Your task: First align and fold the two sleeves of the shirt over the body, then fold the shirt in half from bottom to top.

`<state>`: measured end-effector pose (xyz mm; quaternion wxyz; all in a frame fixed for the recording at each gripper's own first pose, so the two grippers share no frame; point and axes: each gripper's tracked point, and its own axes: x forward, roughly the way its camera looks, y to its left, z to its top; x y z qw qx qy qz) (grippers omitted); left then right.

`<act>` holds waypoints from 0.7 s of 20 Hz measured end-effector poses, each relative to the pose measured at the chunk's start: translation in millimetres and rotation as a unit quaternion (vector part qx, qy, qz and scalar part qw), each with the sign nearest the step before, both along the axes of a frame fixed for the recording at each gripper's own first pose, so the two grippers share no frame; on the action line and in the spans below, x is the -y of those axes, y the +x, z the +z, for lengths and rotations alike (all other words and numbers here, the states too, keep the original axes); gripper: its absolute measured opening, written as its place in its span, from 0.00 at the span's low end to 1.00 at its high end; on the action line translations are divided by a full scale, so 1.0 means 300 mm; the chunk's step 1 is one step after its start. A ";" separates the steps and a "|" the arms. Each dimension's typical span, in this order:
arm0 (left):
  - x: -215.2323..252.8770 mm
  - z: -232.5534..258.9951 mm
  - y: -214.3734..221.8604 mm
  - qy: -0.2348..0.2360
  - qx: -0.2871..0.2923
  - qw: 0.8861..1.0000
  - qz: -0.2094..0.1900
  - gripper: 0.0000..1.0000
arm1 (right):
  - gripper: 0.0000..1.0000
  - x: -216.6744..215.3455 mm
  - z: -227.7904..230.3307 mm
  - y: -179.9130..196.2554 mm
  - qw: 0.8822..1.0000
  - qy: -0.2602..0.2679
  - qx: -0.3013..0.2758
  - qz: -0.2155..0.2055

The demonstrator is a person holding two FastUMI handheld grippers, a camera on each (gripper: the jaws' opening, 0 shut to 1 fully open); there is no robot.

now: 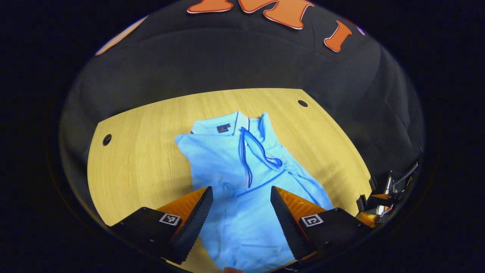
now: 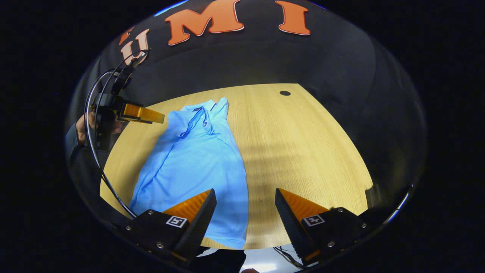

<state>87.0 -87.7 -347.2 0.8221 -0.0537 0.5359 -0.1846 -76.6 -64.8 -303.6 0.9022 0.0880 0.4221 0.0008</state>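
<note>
Shirt: light blue polo shirt (image 1: 242,182) flat on the wooden table (image 1: 144,159), collar toward the far edge, hem toward the near edge.
Sleeves: both folded in over the body; dark-trimmed sleeve cuff (image 1: 261,151) lying across the chest below the collar (image 1: 237,123).
Shirt shape: long narrow strip in the right gripper view (image 2: 197,167), slightly angled on the table (image 2: 303,151), left of centre.
Left gripper: (image 1: 241,206) released, fingers spread wide, hovering above the lower body of the shirt; nothing between the fingers; contact with the cloth not apparent.
Left gripper, far view: seen from the right gripper view (image 2: 151,115) above the table's left edge near the collar end, held by a hand (image 2: 81,127); cable (image 2: 94,151) looping down from it.
Right gripper: (image 2: 245,206) released, fingers wide apart, above the near right corner of the hem and bare table; grasping nothing.
Right gripper, far view: partly visible at the table's right edge (image 1: 382,203); too small to judge finger gap there.
Table holes: one round hole (image 1: 107,139) at left, another (image 1: 302,103) at far right.
</note>
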 end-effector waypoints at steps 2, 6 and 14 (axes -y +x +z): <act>-0.049 0.013 -0.089 0.014 -0.002 1.000 0.017 1.00 | 0.96 -0.004 -0.024 -0.008 1.000 0.000 -0.006 0.023; -0.125 0.020 -0.260 0.024 -0.019 0.998 0.053 1.00 | 0.96 -0.045 -0.062 -0.029 0.997 0.007 -0.018 0.069; -0.200 -0.039 -0.612 0.046 -0.060 0.993 0.088 1.00 | 0.96 -0.111 -0.160 -0.107 0.991 0.007 -0.059 0.122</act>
